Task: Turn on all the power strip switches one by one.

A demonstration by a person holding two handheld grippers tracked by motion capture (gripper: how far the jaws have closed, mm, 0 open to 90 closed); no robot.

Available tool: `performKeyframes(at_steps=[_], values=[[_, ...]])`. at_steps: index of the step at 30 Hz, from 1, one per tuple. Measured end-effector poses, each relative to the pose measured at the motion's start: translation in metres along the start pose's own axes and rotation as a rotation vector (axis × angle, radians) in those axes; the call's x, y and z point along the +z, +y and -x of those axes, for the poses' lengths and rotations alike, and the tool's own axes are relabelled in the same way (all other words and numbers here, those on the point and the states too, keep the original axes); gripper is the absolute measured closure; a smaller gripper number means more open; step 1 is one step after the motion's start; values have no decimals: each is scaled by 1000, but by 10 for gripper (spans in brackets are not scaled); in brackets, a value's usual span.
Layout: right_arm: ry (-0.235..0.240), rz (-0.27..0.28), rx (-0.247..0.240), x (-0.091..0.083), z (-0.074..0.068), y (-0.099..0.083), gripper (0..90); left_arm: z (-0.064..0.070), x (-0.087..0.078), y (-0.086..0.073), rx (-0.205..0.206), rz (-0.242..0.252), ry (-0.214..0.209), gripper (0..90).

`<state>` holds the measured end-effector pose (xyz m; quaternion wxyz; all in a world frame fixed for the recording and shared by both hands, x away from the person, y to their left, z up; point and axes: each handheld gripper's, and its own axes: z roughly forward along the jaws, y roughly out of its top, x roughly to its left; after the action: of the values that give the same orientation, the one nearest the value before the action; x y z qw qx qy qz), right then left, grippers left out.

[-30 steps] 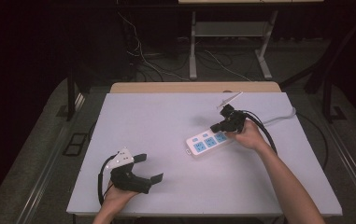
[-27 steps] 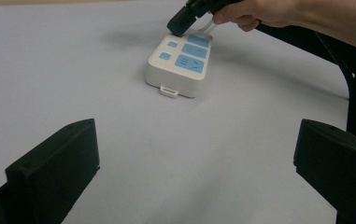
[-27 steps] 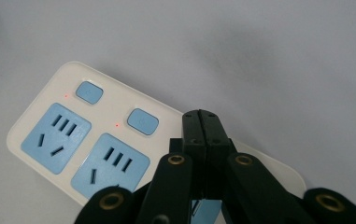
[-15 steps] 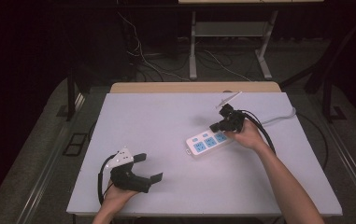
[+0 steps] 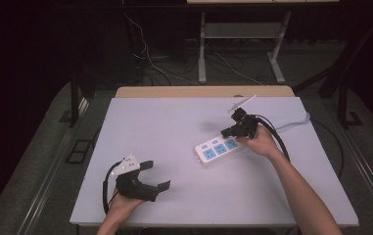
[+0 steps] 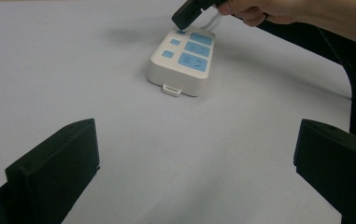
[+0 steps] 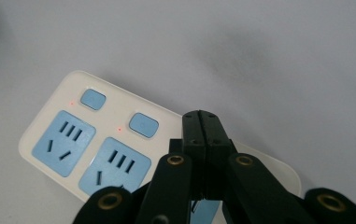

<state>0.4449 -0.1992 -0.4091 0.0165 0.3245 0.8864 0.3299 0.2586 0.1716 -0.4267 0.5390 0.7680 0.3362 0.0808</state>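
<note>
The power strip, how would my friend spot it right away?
Look at the pale table, right half, under the right claw. The power strip is a white block with blue sockets and blue buttons, trailing a white cord.

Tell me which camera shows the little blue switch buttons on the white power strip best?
The right gripper view: two blue switch buttons appear close, red lights beside them. The left gripper view shows them smaller on the white power strip; the high view shows mere specks.
</note>
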Motion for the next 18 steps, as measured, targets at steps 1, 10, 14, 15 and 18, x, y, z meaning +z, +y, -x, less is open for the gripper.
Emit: performKeyframes(at_steps=[1, 10, 14, 15, 18], values=[[-2, 9, 4, -2, -1, 0, 899, 0, 0, 0, 0, -1, 0, 0], [-16, 54, 23, -24, -1, -2, 865, 2, 1, 0, -3, 1, -2, 0], [-30, 72, 42, -33, -1, -5, 727, 1, 1, 0, -6, 3, -2, 0], [-39, 79, 53, -36, -2, -6, 682, 1, 1, 0, -6, 3, -2, 0], [-59, 110, 68, -44, -3, -10, 561, 2, 1, 0, -6, 5, -2, 0]])
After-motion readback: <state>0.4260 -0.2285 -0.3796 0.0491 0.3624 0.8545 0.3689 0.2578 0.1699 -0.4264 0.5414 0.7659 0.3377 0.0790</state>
